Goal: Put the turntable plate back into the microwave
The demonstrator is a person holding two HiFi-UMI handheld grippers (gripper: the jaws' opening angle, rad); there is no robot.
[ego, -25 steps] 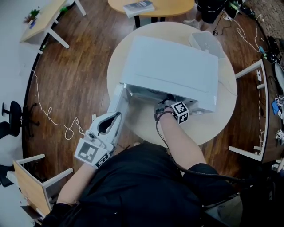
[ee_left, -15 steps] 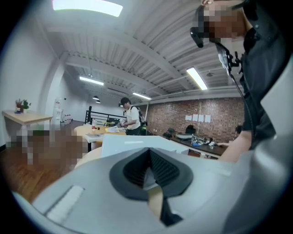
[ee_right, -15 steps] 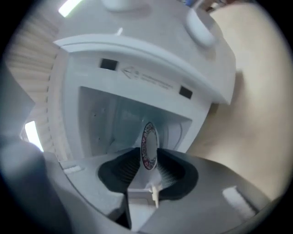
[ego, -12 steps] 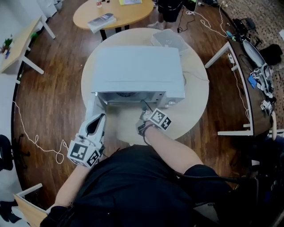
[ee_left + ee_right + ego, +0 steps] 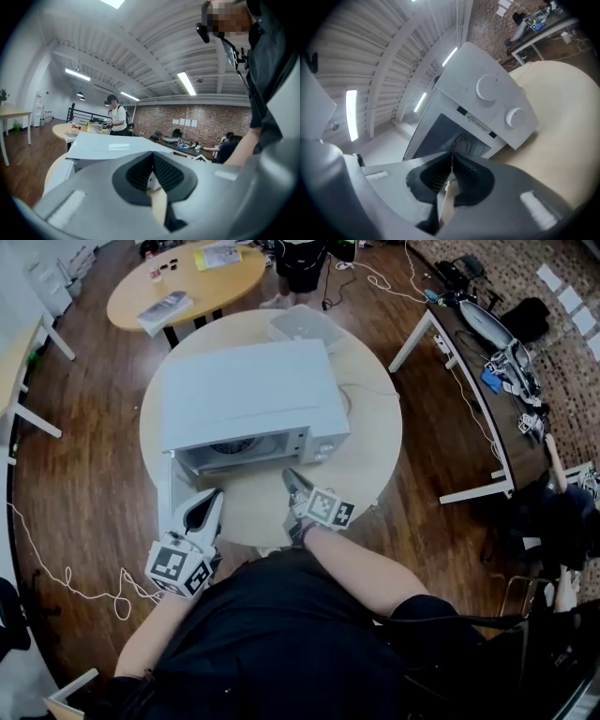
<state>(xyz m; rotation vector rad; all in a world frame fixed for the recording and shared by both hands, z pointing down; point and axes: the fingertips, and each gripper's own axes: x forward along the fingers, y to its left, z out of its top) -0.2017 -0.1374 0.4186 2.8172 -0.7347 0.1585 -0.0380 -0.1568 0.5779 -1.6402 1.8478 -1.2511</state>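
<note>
Plate lies inside the microwave, on the floor of its box. Its round edge shows through the open front. The door hangs wide open on the left. The left tool is clenched on nothing, just beside the door. The right tool has just been closing and is clenched on nothing too, near the front of the microwave and above the counter.

I think shutting the door is the job left. I cannot tell if the plate sits flat. If it is tilted, it may wobble or rattle. A hard push on the door could slide the microwave on the counter. A shut tool could also slip off the smooth door.
</note>
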